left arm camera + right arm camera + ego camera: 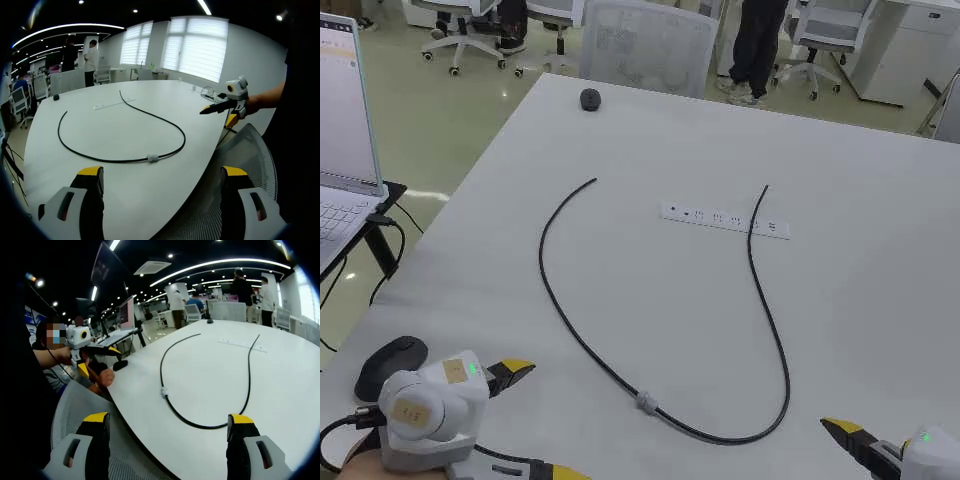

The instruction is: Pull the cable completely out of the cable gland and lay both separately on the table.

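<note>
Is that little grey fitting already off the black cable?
No, the grey cable gland sits threaded on the black cable, near the bottom of its loop on the table.

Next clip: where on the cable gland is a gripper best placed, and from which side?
Probably the grey body of the cable gland, from above, jaws closing across its sides. It lies flat on the table, and the cable leaves both ends, blocking those. The open left gripper sits nearer.
</note>
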The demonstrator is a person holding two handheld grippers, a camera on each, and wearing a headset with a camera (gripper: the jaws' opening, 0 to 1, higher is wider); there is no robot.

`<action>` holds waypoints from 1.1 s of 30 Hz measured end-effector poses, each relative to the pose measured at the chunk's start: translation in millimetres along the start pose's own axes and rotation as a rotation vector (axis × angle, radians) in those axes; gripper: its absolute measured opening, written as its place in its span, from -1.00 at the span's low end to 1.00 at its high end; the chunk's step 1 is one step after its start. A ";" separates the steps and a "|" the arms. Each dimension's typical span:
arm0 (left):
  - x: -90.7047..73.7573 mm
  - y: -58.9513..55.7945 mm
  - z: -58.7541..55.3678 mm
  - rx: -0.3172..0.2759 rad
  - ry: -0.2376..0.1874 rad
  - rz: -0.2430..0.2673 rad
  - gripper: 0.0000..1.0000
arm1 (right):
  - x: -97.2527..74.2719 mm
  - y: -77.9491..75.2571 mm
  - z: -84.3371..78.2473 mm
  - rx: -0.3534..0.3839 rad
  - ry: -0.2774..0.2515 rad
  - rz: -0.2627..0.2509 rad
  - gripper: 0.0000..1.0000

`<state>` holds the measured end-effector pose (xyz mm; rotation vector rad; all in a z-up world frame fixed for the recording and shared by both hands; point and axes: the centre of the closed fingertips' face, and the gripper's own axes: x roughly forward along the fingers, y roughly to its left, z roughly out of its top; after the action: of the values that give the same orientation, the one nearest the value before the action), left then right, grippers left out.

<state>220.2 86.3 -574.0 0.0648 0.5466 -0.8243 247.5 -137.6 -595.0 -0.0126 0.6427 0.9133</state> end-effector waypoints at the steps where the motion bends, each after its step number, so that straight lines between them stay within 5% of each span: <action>1: -0.7 -0.1 -0.6 0.002 0.001 -0.001 0.91 | 3.0 1.4 2.5 -0.002 -0.004 0.002 0.96; 6: -1.2 -1.3 -2.6 -0.001 0.001 0.002 0.91 | 16.3 7.4 14.2 -0.047 0.009 0.018 0.90; 18: -3.0 -6.1 -17.6 -0.020 0.006 -0.008 0.89 | 70.5 18.6 22.9 -0.140 0.132 0.042 0.63; 33: 1.2 -8.5 -22.1 -0.045 -0.006 -0.028 0.88 | 126.0 13.3 11.3 -0.174 0.288 0.075 0.21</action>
<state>205.1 85.5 -592.3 0.0132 0.5618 -0.8389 298.7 -34.1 -648.2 -0.2816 0.8320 1.0476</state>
